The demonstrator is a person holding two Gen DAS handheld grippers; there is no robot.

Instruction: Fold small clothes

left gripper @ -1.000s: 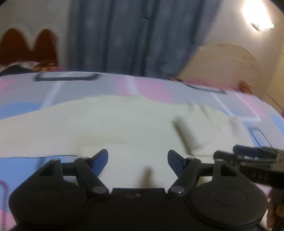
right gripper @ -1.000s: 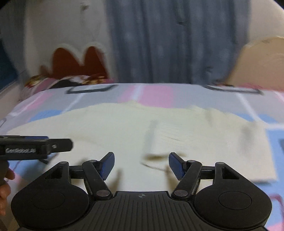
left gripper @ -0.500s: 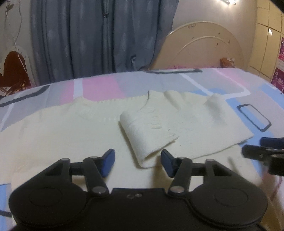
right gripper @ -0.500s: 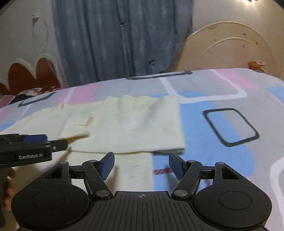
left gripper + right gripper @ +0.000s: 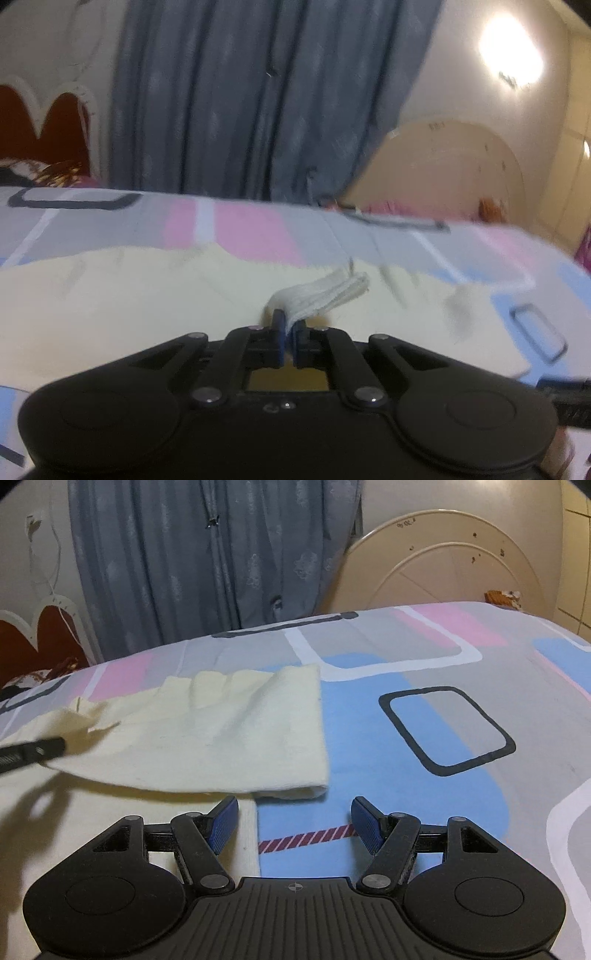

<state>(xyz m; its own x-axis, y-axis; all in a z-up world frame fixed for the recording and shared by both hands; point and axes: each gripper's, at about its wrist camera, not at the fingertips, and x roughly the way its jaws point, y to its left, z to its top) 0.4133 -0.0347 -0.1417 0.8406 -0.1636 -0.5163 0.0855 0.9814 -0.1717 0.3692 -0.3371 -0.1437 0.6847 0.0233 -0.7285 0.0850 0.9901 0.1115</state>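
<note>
- The cream sweater (image 5: 129, 295) lies spread on the bed (image 5: 424, 738), filling the lower left of both views.
- The left tool (image 5: 290, 334) is clamped on the sleeve cuff (image 5: 325, 291); the cuff sticks up out of its closed jaws at the centre of the left view.
- The right tool (image 5: 293, 821) hangs wide open over the sheet, gripping nothing. The sweater's folded corner (image 5: 295, 790) sits just above its left pad, not touching as far as I can tell.
- In the right view, the left tool comes in as a dark bar (image 5: 33, 751) at the left edge, lifting the cloth there.
- Progress, as I judge it: one sleeve already lies folded over the body, and a second fold has begun. The body fold and tidying are left.
- Half a second ago the left tool was open, with the cuff lying flat between its pads; now it has shut on it and raised it.
- The right tool was open then too, and has swung toward the sweater's right edge.
</note>
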